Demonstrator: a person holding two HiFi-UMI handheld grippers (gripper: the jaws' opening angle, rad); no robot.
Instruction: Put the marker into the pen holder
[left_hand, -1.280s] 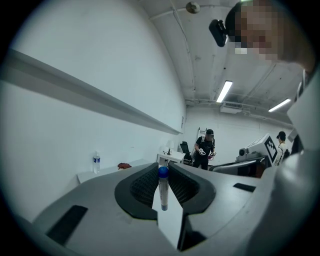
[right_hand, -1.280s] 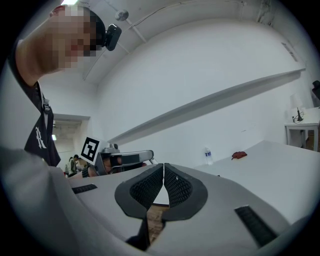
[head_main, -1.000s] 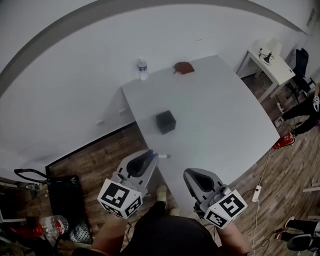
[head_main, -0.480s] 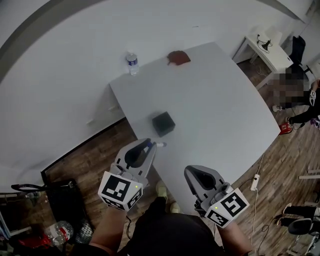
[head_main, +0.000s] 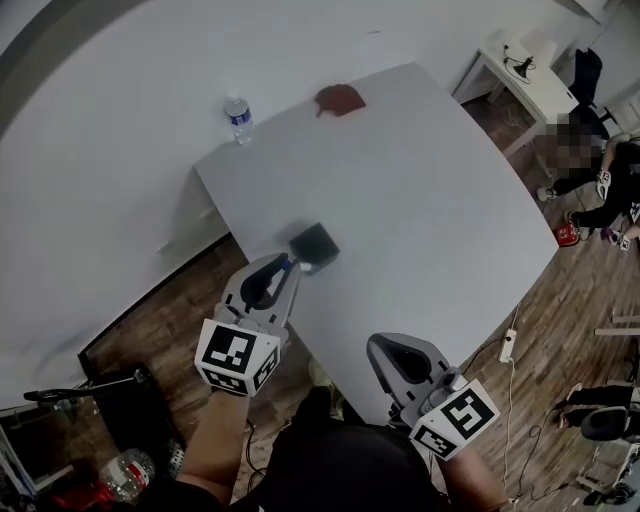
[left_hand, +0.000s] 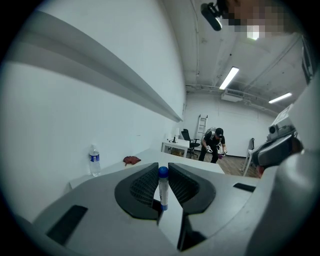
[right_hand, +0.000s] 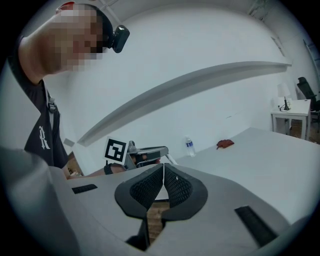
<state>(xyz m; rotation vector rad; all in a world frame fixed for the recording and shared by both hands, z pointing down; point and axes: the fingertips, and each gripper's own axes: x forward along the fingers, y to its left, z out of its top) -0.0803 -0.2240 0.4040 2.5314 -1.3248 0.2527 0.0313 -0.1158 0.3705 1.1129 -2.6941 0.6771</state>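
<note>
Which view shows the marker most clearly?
The left gripper view: the marker, blue-capped, is clamped in the left gripper. Head view shows only its tip by the pen holder; right gripper view: too small to tell.

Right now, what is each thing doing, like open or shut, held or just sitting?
Left gripper: shut on the marker.
Right gripper: shut, empty.
Marker: gripped, not in the holder yet.
Holder: sitting on the table, by the left gripper's tip.
Bottle: standing at the table's far corner.
Cloth: crumpled on the table.
</note>
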